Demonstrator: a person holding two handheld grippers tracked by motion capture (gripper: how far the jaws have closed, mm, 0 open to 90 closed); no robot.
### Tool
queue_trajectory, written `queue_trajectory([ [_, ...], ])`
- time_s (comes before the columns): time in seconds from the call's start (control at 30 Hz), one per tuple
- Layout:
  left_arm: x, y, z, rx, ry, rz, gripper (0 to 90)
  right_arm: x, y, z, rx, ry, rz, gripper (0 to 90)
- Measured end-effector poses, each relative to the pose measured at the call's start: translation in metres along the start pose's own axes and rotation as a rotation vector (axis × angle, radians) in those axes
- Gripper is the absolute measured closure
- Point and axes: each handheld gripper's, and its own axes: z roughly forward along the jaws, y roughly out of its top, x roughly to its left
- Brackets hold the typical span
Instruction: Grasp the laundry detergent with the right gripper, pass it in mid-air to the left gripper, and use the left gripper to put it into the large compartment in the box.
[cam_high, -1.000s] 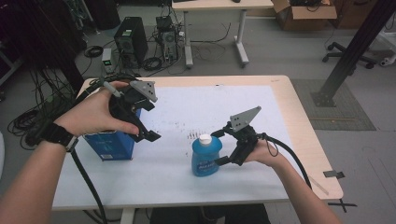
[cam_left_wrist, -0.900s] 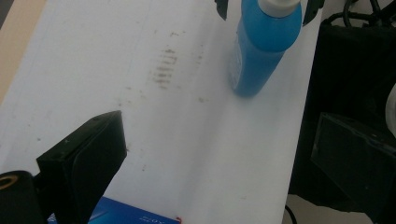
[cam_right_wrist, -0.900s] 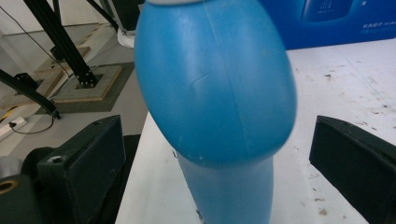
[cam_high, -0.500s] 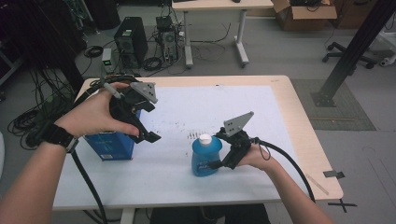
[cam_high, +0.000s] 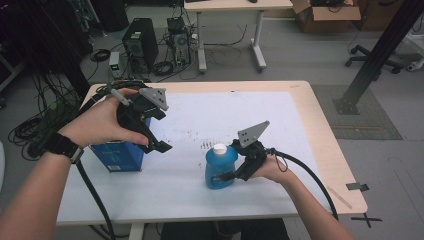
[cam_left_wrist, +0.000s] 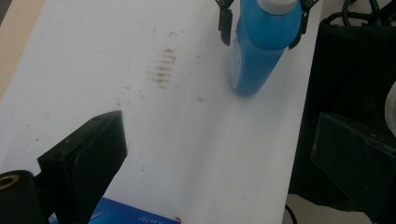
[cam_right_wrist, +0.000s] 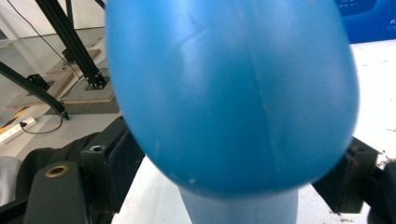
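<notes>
Since the earlier frames the right tool (cam_high: 231, 175) has slid in toward the blue bottle (cam_high: 220, 167), its jaws now reaching along the bottle's sides, while the left tool (cam_high: 161, 146) has kept its place above the blue box (cam_high: 119, 155).

From the high view, the bottle stands upright on the white tabletop (cam_high: 280, 130), white cap (cam_high: 219, 148) up, directly ahead of the right tool, with the right hand (cam_high: 272, 169) behind the tool. The left hand (cam_high: 102, 122) holds the left tool raised, jaws pointing down and toward the bottle; the box sits just beneath and behind them.

In the left gripper view, the left tool (cam_left_wrist: 233, 154) has its jaws wide apart with nothing between them. The bottle (cam_left_wrist: 259, 46) stands well ahead of this tool, the right tool's (cam_left_wrist: 264, 25) jaw tips flanking it on both sides. A corner of the box (cam_left_wrist: 135, 215) lies below, by the near jaw.

In the right gripper view, the bottle (cam_right_wrist: 229, 98) sits between the right tool's (cam_right_wrist: 233, 179) jaws, both pads close against its body; whether they press on it cannot be told.
</notes>
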Motion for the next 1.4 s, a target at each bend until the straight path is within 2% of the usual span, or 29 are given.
queue_trajectory([
  [0.8, -0.0003, 0.0018, 0.0009, 0.012, -0.002, 0.005, 4.1, -0.0015, -0.0028, 0.0009, 0.000, 0.007, -0.013, 31.5],
  [1.4, -0.0008, 0.0004, -0.0004, 0.014, 0.000, 0.003, 4.1, -0.0004, -0.0042, 0.0002, -0.011, -0.019, -0.036, 37.1],
])
